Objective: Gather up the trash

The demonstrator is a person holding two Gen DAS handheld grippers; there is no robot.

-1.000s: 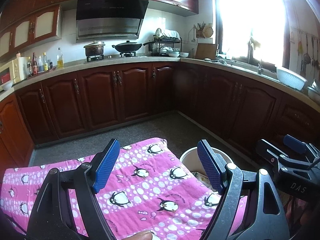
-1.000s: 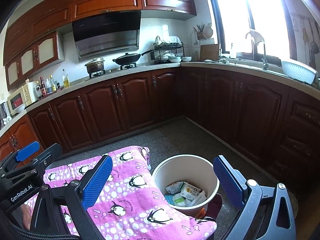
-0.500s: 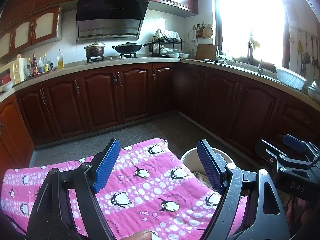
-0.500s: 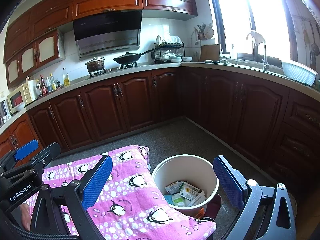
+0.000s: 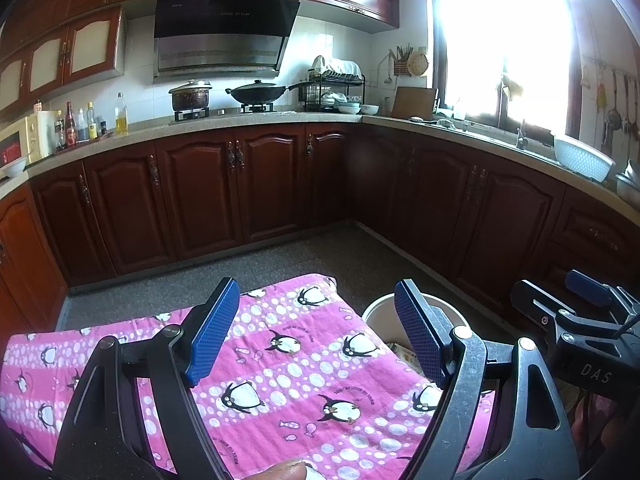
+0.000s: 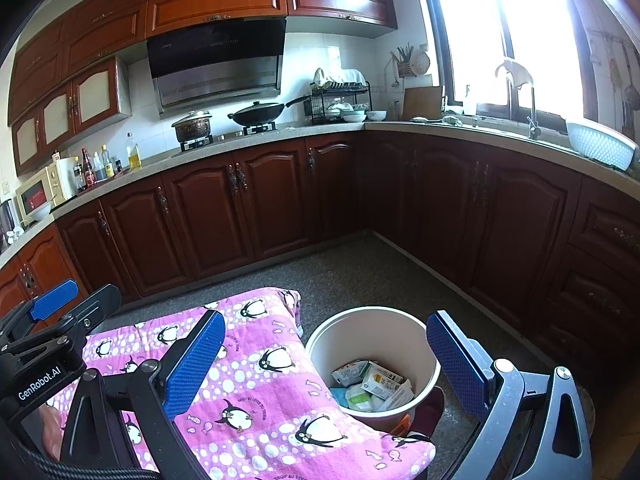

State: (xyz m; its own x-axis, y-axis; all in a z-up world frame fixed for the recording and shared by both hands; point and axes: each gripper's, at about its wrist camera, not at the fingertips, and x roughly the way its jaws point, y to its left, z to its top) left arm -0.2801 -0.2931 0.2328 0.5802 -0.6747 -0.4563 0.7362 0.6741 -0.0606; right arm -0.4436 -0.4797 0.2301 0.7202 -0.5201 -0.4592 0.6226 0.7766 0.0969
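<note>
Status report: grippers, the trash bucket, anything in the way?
Left gripper open, empty. Right gripper open, empty. Packets lie in the bucket beside the penguin cloth. Nothing in the way.

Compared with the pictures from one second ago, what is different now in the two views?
Nothing visibly changed. Both the left gripper and the right gripper are open and empty above the pink penguin cloth, and the bucket beside it holds the same wrappers.
</note>
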